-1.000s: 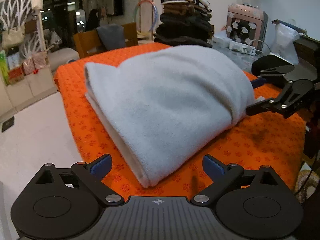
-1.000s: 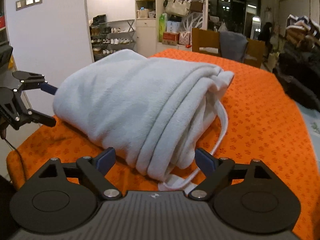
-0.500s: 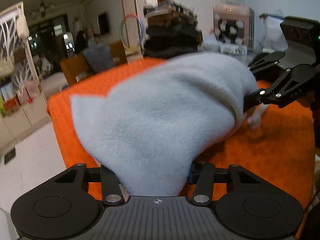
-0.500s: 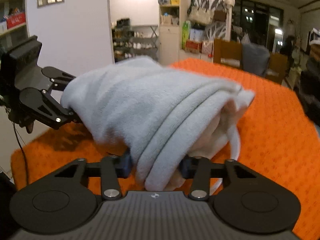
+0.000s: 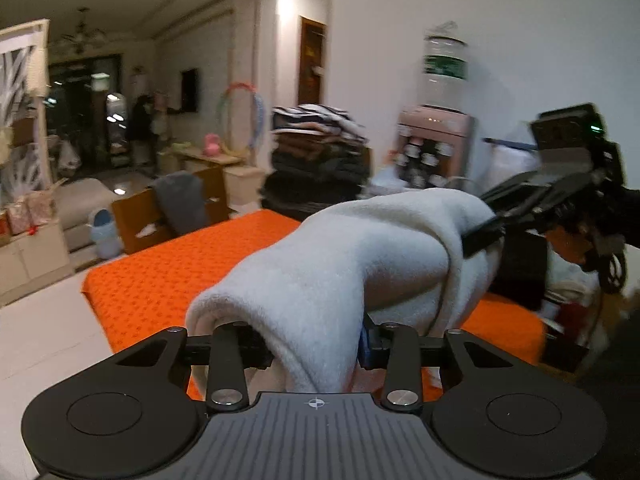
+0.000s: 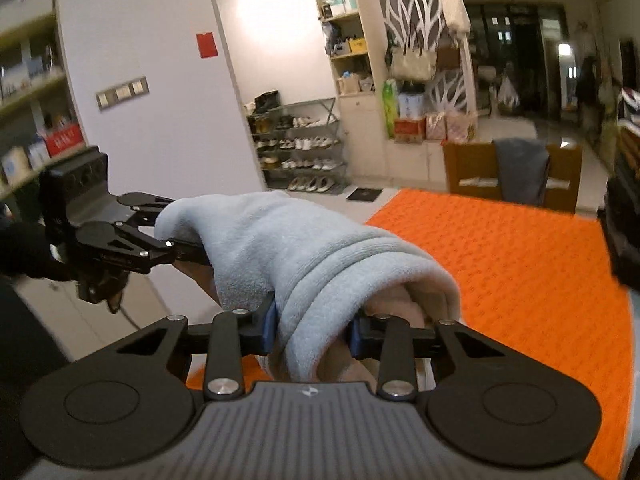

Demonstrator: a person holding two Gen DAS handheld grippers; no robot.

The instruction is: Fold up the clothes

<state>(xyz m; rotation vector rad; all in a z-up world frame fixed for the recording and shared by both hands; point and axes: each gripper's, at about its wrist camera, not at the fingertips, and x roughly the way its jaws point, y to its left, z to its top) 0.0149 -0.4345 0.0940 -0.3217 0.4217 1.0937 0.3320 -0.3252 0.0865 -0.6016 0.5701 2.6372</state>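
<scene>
Grey fleece bundle (image 5: 352, 256) hangs above my orange tabletop's (image 5: 168, 276) near edge, left gripper (image 5: 316, 344) and right gripper (image 6: 310, 332) just clamped onto its ends.

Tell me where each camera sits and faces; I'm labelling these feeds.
Left wrist: on the left tongs, facing across the orange patterned tablecloth; they clamp the folded pale grey fleece garment.
Right wrist: on the right tongs, facing the white shoe rack, clamping the other end.
Shared: garment, cloth, each other's tongs.
</scene>
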